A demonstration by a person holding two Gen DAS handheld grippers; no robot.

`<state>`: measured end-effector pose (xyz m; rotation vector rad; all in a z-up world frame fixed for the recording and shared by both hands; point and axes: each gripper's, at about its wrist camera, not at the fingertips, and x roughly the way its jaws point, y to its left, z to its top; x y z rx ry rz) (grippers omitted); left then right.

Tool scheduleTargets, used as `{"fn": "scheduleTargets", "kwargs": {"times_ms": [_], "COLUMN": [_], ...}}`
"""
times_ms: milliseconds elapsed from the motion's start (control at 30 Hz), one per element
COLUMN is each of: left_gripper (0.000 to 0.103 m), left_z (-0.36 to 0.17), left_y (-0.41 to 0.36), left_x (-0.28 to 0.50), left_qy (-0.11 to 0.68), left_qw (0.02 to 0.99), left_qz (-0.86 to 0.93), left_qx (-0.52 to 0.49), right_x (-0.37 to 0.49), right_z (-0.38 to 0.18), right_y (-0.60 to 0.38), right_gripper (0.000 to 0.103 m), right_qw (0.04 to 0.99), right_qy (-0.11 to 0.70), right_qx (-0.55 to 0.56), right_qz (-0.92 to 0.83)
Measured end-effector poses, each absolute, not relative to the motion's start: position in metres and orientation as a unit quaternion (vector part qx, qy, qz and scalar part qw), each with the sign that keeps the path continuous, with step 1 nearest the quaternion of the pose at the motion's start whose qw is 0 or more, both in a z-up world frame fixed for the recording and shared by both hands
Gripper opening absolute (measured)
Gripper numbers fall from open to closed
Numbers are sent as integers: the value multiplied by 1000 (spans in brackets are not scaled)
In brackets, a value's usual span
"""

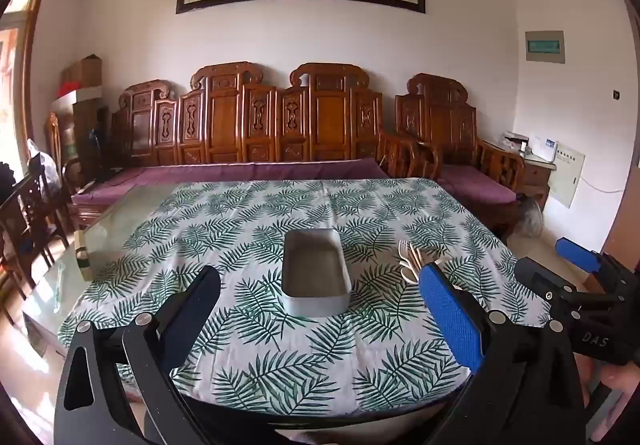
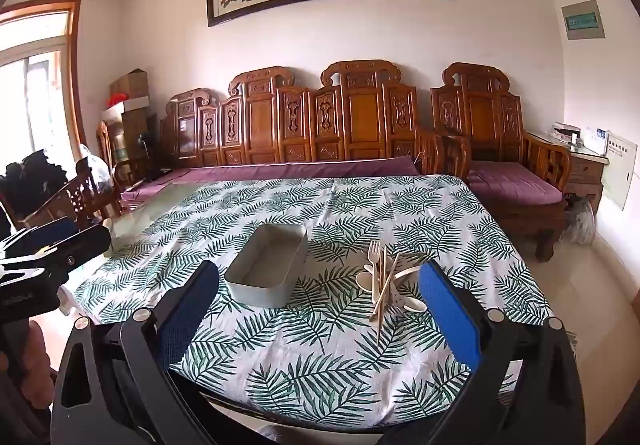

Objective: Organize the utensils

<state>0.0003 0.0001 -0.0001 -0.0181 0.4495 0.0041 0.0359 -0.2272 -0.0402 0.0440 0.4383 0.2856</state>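
A grey rectangular tray [image 1: 315, 273] stands empty on the leaf-print tablecloth [image 1: 256, 325]; it also shows in the right wrist view [image 2: 266, 269]. A pile of cream utensils [image 2: 390, 277], with a fork, spoons and chopsticks, lies right of the tray; part of it shows in the left wrist view [image 1: 412, 259]. My left gripper [image 1: 320, 285] is open and empty, held above the near table edge facing the tray. My right gripper [image 2: 320, 289] is open and empty, near the table's front, the pile just left of its right finger.
The right gripper's body [image 1: 580, 285] shows at the right edge of the left wrist view, the left gripper's body [image 2: 48, 257] at the left edge of the right wrist view. A carved wooden sofa [image 1: 280, 125] stands behind the table. Chairs [image 2: 80, 193] stand at left.
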Motion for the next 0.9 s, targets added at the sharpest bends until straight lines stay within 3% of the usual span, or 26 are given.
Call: {"fn": "scheduleTargets", "kwargs": {"times_ms": [900], "left_gripper": [97], "left_z": [2], "left_y": [-1], "left_x": [-1], "left_qy": [218], "left_qw": [976], "left_qz": [2], "left_qx": [-10], "right_x": [35], "right_z": [-39], "right_y": [-228], "right_gripper": [100], "right_qw": [966], "right_qy": [216], "right_qx": [22], "right_qz": [142]}}
